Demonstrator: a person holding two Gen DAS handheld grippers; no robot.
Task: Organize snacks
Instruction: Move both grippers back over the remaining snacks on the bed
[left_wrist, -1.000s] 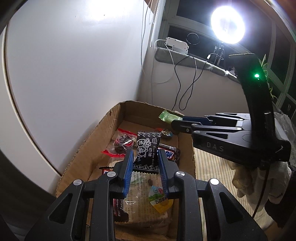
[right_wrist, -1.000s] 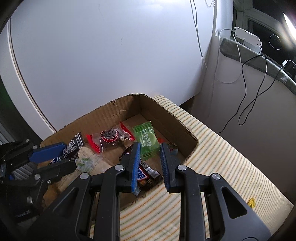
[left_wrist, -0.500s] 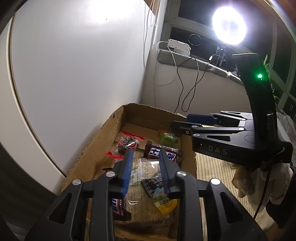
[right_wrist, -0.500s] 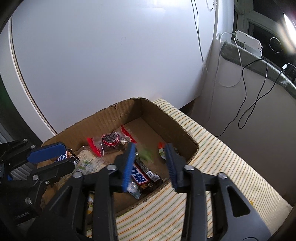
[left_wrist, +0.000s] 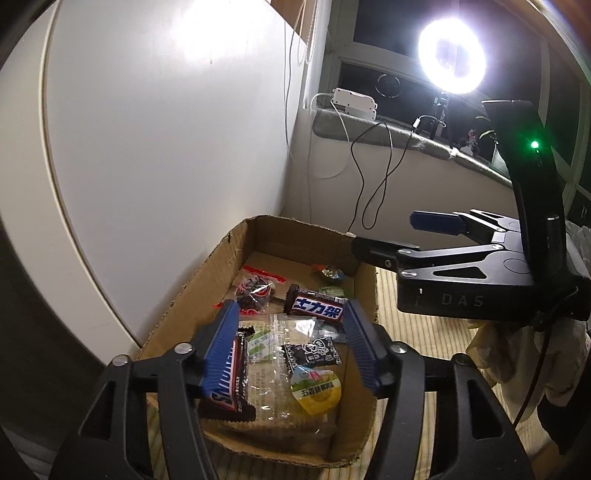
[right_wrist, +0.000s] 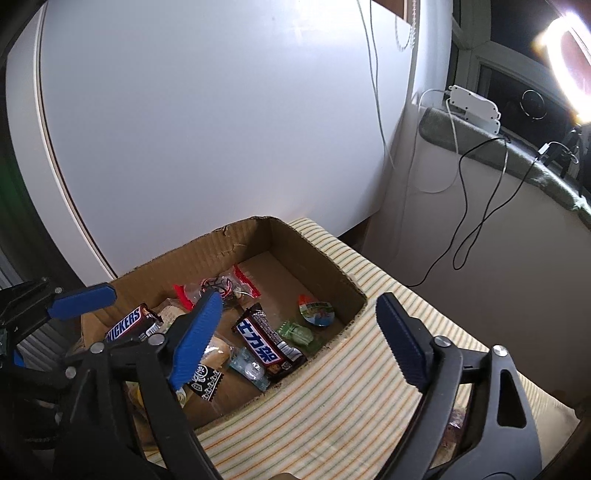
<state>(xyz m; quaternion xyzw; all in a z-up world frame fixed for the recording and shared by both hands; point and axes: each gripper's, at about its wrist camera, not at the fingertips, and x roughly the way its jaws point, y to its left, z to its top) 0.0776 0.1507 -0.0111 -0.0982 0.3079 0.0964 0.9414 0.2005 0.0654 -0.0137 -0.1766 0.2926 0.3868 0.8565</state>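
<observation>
An open cardboard box (left_wrist: 192, 295) (right_wrist: 317, 254) holds several snacks. My left gripper (left_wrist: 290, 303) hovers over its near end with the jaws opening and nothing between the pads. Below it a black-and-white patterned packet (left_wrist: 312, 350) (right_wrist: 205, 376) lies on a clear biscuit bag (left_wrist: 273, 387). My right gripper (right_wrist: 299, 296) (left_wrist: 384, 232) hangs above the box's right side, also opening and empty. A green candy (right_wrist: 295, 332) lies on the box floor by a Chinese-lettered Snickers bar (right_wrist: 266, 339) (left_wrist: 317, 308). A second Snickers bar (left_wrist: 227, 376) (right_wrist: 127, 325) leans by my left finger.
A red-ended packet (left_wrist: 255, 288) and a jelly cup (right_wrist: 317, 310) lie toward the box's far end. The box sits on a striped cloth (right_wrist: 332, 387) against a white panel (right_wrist: 221, 129). Cables (left_wrist: 369, 177) hang below a sill with a ring light (left_wrist: 450, 51).
My left gripper let go of the black-and-white packet, which dropped onto the clear bag. My right gripper released the green candy into the box and rose a little. Both pairs of jaws spread wide.
</observation>
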